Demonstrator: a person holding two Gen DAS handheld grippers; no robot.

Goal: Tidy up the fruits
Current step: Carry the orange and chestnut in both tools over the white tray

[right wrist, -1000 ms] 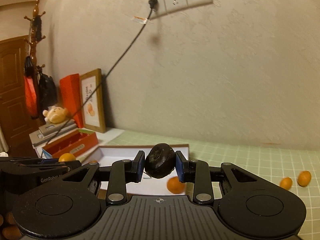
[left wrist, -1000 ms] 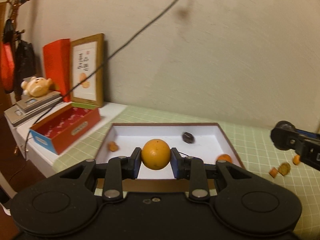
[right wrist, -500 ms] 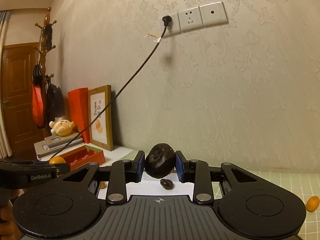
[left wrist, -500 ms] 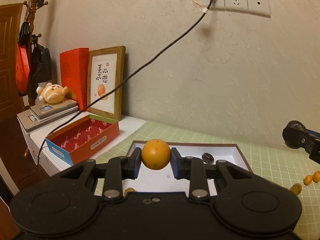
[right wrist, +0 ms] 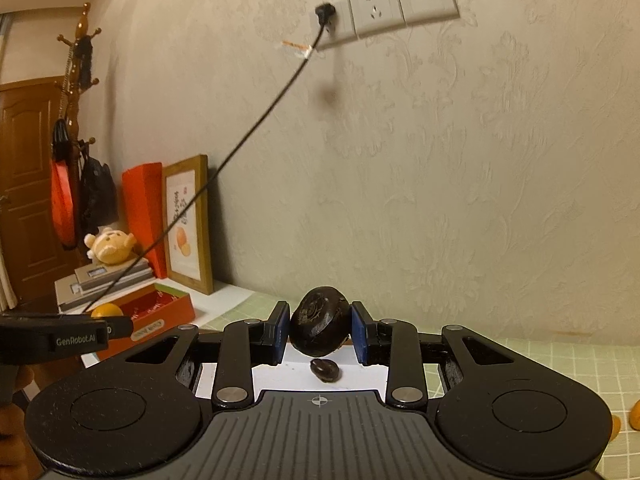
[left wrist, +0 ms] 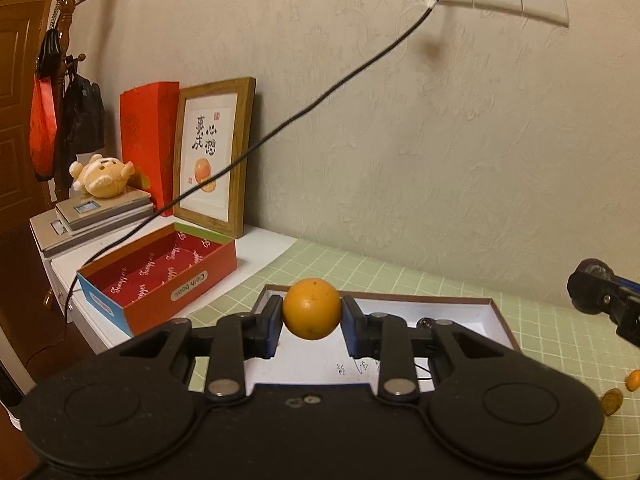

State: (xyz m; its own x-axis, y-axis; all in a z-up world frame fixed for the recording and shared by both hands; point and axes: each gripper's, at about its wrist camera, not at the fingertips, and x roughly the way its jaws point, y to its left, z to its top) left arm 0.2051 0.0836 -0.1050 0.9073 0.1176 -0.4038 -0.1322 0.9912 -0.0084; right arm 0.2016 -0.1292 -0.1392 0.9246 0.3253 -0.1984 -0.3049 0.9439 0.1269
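Note:
My left gripper [left wrist: 312, 316] is shut on a round orange fruit [left wrist: 311, 309], held above the near end of a white tray with a brown rim [left wrist: 496, 305]. My right gripper [right wrist: 319, 330] is shut on a dark, wrinkled round fruit [right wrist: 319, 323] over the same tray [right wrist: 296, 376]. Another dark fruit [right wrist: 325, 369] lies on the tray floor just below it. In the right wrist view the left gripper's side [right wrist: 60, 334] shows at the left edge with the orange fruit [right wrist: 106, 310] behind it. The right gripper's tip [left wrist: 600, 296] shows at the right edge of the left wrist view.
Small orange fruits [left wrist: 632, 380] lie on the green checked mat [left wrist: 560, 332] to the right. An open red box [left wrist: 164, 276] sits left of the tray, with a framed picture [left wrist: 212, 152], a plush toy [left wrist: 102, 174] and a black cable [left wrist: 280, 128] by the wall.
Both grippers have pulled back and tilted up from the tray, so more wall and less tray floor shows. Each keeps its fruit.

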